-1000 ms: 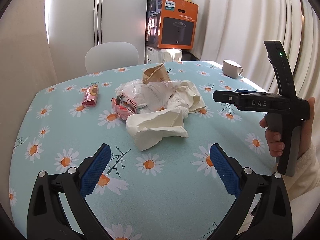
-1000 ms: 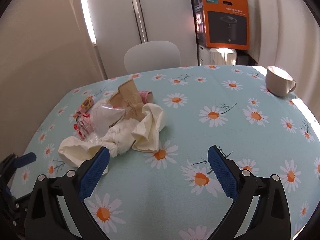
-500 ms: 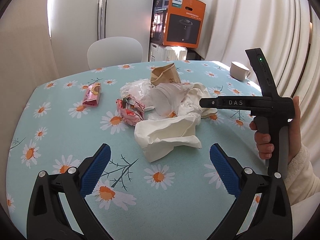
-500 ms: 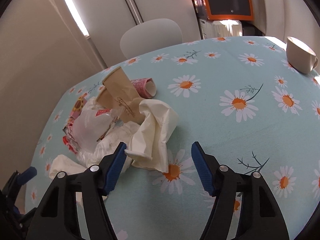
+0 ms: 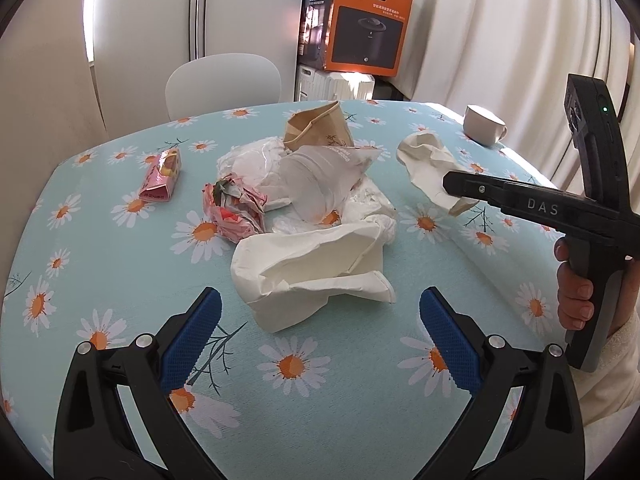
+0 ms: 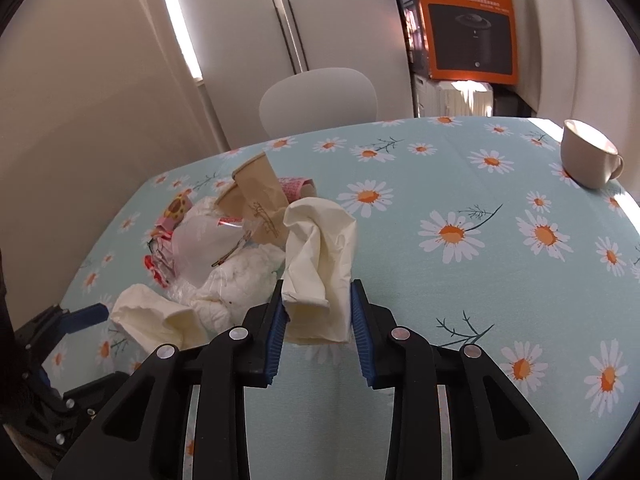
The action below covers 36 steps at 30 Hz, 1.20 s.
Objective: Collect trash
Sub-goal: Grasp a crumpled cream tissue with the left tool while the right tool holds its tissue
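A pile of trash lies on the daisy tablecloth (image 5: 120,280): a crumpled cream napkin (image 5: 312,276), a clear plastic bag (image 5: 320,176), a brown paper cup (image 5: 316,128), a red crumpled wrapper (image 5: 232,208) and a pink packet (image 5: 162,176). My right gripper (image 6: 318,312) is shut on another cream napkin (image 6: 320,256) and holds it lifted off the table; it also shows in the left wrist view (image 5: 428,164). My left gripper (image 5: 320,332) is open and empty, just short of the near napkin.
A beige mug (image 6: 588,156) stands at the table's far right. A white chair (image 5: 224,84) is behind the table. An orange Philips box (image 5: 368,20) sits on a stack by the curtains.
My right gripper has closed on the cream napkin and lifted it away from the pile, to the right. My left gripper has stayed open and moved slightly closer to the pile.
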Available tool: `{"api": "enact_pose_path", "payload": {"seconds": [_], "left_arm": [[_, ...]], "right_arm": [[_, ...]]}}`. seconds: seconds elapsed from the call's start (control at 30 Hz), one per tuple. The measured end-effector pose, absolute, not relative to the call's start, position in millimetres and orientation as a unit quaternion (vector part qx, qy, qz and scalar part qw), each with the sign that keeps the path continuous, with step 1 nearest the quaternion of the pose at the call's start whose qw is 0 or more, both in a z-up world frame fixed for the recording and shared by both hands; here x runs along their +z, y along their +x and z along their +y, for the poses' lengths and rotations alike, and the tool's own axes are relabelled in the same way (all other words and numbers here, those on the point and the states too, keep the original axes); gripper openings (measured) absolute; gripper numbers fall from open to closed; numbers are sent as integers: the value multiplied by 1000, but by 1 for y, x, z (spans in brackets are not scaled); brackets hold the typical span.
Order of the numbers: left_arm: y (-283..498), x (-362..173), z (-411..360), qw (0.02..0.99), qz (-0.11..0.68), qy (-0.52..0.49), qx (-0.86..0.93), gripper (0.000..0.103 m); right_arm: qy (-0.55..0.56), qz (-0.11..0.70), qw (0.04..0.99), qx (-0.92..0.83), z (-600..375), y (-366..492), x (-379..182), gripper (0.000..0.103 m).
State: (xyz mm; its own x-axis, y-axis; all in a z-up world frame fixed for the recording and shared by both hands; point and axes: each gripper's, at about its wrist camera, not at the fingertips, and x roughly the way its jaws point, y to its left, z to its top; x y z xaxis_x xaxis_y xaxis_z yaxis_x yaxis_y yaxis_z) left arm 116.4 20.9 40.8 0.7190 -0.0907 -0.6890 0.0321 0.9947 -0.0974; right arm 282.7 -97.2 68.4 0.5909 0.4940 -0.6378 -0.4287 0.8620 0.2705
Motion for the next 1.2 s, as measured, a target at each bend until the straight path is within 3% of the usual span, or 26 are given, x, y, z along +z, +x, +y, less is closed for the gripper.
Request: {"api": "enact_pose_path", "payload": {"seconds": [0.5, 0.57, 1.2], "left_arm": [[146, 20, 15, 911, 410, -37, -12, 96], [146, 22, 15, 911, 411, -34, -19, 83], [101, 49, -6, 923, 376, 9, -77, 82]], "right_arm": [[39, 362, 897, 251, -136, 253, 72, 29], [39, 366, 896, 249, -138, 252, 69, 29], [38, 357, 894, 267, -125, 217, 75, 29]]}}
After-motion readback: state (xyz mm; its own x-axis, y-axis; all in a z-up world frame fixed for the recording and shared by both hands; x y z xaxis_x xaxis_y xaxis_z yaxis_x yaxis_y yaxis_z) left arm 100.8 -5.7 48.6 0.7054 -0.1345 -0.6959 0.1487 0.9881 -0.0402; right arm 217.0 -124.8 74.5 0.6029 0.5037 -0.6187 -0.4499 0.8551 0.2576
